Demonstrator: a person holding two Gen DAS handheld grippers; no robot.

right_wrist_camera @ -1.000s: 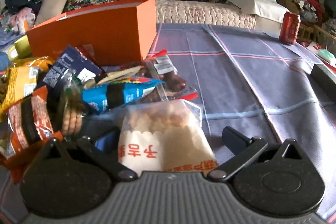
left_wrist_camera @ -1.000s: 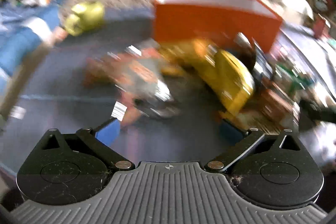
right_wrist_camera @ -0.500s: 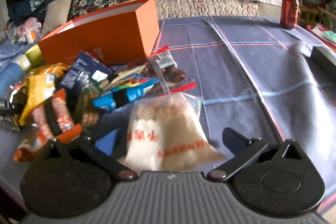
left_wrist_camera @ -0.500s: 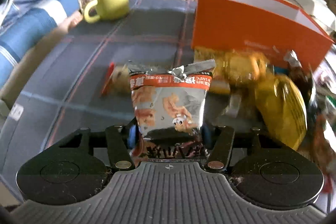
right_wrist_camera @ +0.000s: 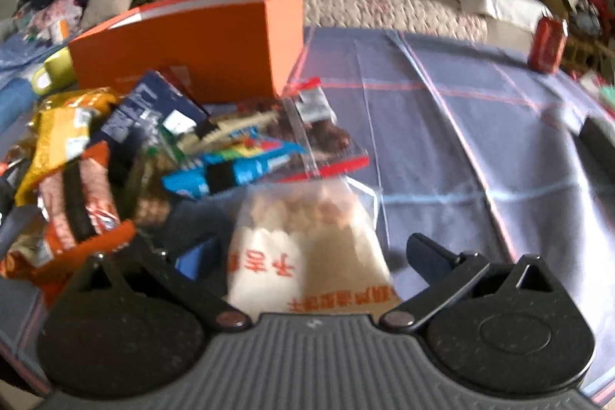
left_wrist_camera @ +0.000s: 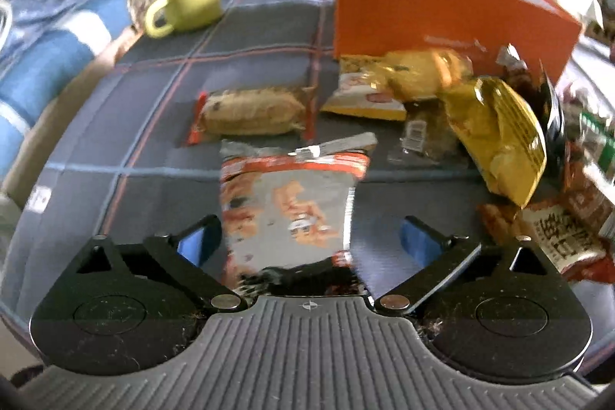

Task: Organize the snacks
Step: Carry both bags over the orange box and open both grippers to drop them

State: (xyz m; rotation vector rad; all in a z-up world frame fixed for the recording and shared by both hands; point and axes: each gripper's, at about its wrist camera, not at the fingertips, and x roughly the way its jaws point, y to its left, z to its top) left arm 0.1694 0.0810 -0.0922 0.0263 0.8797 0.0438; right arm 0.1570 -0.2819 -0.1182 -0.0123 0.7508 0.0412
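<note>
Right now the silver and orange snack bag [left_wrist_camera: 292, 214] lies in the lower middle of the left wrist view, between the two sides of the left gripper [left_wrist_camera: 307, 241], whose jaws are opening and do not press on it. So the bag is let go, and it could slide off or flop over if the gripper bumps it on the way out. Just above it lies a tan snack in a red wrapper [left_wrist_camera: 250, 110], close enough to get knocked. In the right wrist view, the right gripper [right_wrist_camera: 303, 256] has its jaws closing around a clear bag of pale snacks [right_wrist_camera: 307, 248], low in the middle, but they do not squeeze it yet. That soft bag could slip or crush. The orange box [right_wrist_camera: 200, 41] stands at the upper left, behind a messy pile that could spill.
</note>
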